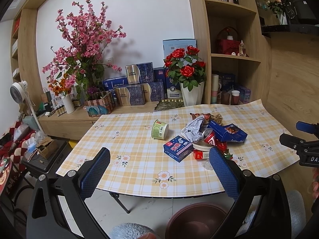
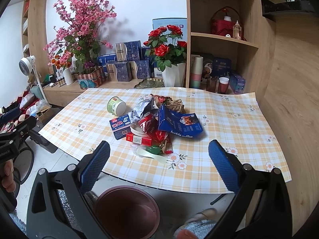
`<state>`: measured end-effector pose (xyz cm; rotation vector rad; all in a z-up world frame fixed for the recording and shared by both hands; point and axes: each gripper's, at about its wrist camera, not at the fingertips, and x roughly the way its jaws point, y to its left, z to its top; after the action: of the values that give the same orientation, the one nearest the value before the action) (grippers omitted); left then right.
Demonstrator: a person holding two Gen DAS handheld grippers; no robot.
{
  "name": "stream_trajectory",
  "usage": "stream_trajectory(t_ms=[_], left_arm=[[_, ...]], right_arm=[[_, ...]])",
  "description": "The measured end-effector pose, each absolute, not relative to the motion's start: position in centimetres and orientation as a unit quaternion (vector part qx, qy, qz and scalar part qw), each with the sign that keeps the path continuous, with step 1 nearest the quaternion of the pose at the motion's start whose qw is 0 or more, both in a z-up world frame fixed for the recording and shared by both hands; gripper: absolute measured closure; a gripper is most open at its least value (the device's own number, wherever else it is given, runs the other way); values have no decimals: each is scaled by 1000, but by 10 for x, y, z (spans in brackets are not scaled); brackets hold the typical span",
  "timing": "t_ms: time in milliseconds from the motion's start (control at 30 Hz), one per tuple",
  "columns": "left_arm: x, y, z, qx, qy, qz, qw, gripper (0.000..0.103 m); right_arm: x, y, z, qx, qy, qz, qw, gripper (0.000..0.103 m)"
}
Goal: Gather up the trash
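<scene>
A pile of trash lies on the checked tablecloth [image 2: 229, 119]: a blue coffee carton [image 2: 179, 123], a crushed red can [image 2: 146, 122], a blue small box [image 2: 120, 126], a red cigarette pack [image 2: 139, 139], crumpled paper [image 2: 142, 107] and a pale plastic fork [image 2: 153, 156]. A green paper cup [image 2: 116, 104] lies on its side apart from the pile. The pile [image 1: 203, 135] and cup [image 1: 159, 129] also show in the left wrist view. A brown bin [image 2: 127, 211] stands on the floor under the table's near edge. My left gripper [image 1: 159, 157] and right gripper [image 2: 159, 151] are both open and empty, held before the table.
A wooden sideboard [image 2: 65, 91] behind the table holds pink blossom [image 2: 79, 23], red roses in a white vase [image 2: 169, 45] and blue boxes [image 2: 123, 67]. Shelves [image 2: 223, 37] stand at the back right. A small fan [image 1: 19, 91] and clutter are at the left.
</scene>
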<state>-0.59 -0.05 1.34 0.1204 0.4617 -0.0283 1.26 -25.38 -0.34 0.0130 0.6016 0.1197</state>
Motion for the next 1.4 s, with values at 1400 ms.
stream_trajectory(t_ms=[1400], left_arm=[[-4,0,14,52,211,-17,976,6]], right_arm=[[17,-260,-10,36,299,62,951,6]])
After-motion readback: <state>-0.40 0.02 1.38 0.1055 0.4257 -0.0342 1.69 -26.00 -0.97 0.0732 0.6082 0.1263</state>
